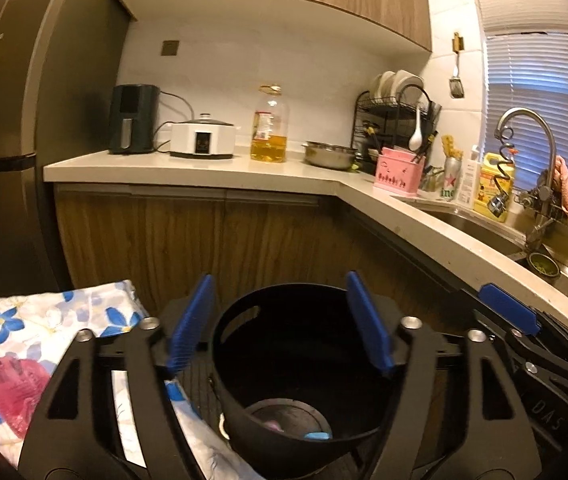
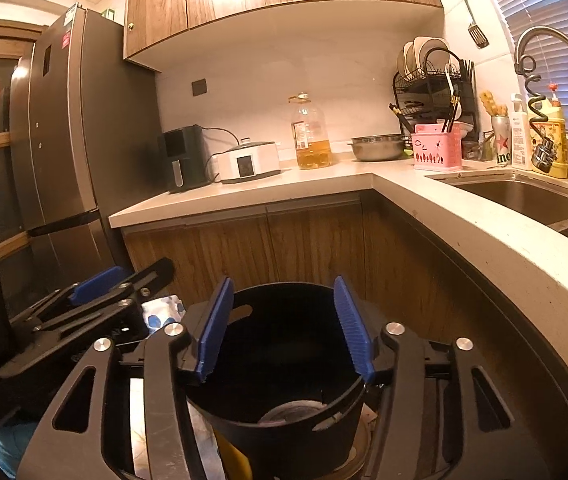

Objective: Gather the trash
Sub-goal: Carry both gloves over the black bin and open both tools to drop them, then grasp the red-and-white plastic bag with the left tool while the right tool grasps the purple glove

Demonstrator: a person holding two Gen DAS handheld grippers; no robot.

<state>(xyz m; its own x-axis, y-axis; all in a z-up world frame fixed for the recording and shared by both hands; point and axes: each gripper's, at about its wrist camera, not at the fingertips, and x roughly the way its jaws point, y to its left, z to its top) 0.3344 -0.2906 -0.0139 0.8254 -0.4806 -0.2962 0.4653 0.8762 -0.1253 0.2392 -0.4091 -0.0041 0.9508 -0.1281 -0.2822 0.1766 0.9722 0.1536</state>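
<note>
A black round trash bin (image 1: 239, 360) stands on the floor right below both grippers, its mouth open upward. At its bottom lie a small blue scrap (image 1: 318, 436) and something pinkish (image 1: 273, 424). My left gripper (image 1: 279, 292) is open above the bin's mouth, with nothing between its blue pads. My right gripper (image 2: 284, 292) is open too, over the same bin (image 2: 284, 420), and is also empty. Each wrist view shows a blue pad of the other gripper beside the bin: the right one's pad (image 1: 508, 312) and the left one's pad (image 2: 97, 282).
A floral cloth (image 1: 23, 320) and a pink plastic bag (image 1: 11, 384) lie left of the bin. An L-shaped counter (image 2: 464, 224) wraps the back and right, with a sink (image 2: 524, 196), an oil bottle (image 2: 312, 136), a steel bowl (image 2: 378, 148) and a dish rack (image 2: 432, 80). A fridge (image 2: 63, 140) stands left.
</note>
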